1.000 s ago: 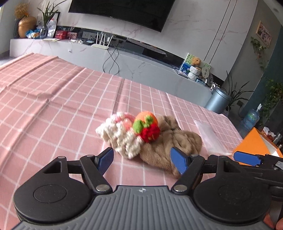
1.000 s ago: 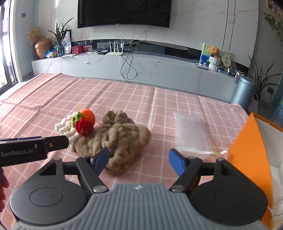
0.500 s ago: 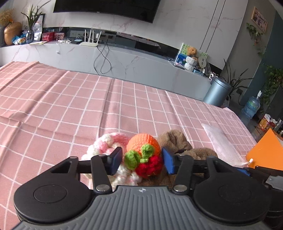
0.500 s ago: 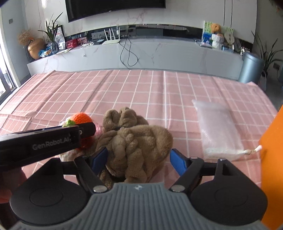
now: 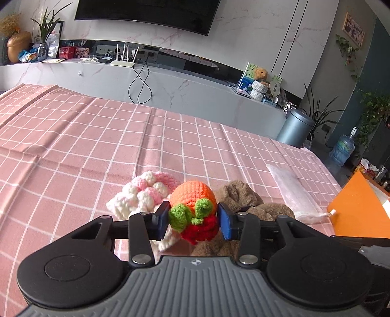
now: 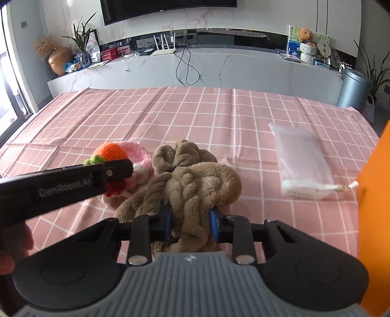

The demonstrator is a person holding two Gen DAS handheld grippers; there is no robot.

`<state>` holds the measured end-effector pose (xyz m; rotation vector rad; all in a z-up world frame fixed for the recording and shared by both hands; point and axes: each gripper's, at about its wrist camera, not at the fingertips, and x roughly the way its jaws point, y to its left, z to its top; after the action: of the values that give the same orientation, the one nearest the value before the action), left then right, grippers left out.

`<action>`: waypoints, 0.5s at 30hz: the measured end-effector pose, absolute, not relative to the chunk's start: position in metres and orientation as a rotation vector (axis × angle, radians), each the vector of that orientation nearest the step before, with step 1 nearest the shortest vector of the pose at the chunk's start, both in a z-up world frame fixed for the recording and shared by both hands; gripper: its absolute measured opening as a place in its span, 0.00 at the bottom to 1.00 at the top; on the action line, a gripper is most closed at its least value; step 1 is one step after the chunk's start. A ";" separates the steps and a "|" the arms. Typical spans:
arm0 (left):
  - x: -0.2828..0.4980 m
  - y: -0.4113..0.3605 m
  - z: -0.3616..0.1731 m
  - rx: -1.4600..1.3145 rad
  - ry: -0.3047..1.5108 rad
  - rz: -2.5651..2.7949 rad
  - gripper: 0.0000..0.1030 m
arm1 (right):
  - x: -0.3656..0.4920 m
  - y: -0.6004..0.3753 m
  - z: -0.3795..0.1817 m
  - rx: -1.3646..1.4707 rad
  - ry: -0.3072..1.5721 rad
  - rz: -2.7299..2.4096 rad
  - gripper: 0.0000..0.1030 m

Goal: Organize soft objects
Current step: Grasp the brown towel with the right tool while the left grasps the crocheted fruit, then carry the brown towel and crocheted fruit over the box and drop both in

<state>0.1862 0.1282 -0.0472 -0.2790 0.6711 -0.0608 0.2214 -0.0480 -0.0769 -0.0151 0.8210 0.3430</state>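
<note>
Left gripper fingers pinch crochet fruit; right gripper fingers clamp brown plush.

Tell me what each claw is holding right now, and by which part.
Left claw: shut on the crocheted fruit charm, gripped at its green leaves and red part. Right claw: shut on the brown plush bundle, pinching a near fold.

A black wall-mounted television hangs at 12 o'clock above a long grey marble console; a grey cylindrical bin stands at 2 o'clock.
</note>
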 end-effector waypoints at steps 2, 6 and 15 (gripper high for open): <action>0.176 0.126 -0.044 -0.281 0.668 -0.064 0.46 | 0.210 -0.056 -0.073 -0.020 0.814 0.338 0.28; 0.155 0.120 -0.038 -0.288 0.669 -0.061 0.46 | 0.187 -0.072 -0.063 -0.036 0.781 0.340 0.27; 0.112 0.106 -0.024 -0.289 0.665 -0.048 0.46 | 0.140 -0.110 -0.039 -0.051 0.692 0.326 0.27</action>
<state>0.1123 0.1064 -0.0238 -0.2895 0.6646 -0.0481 0.1400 -0.1099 -0.0388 -0.0511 0.6918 0.3263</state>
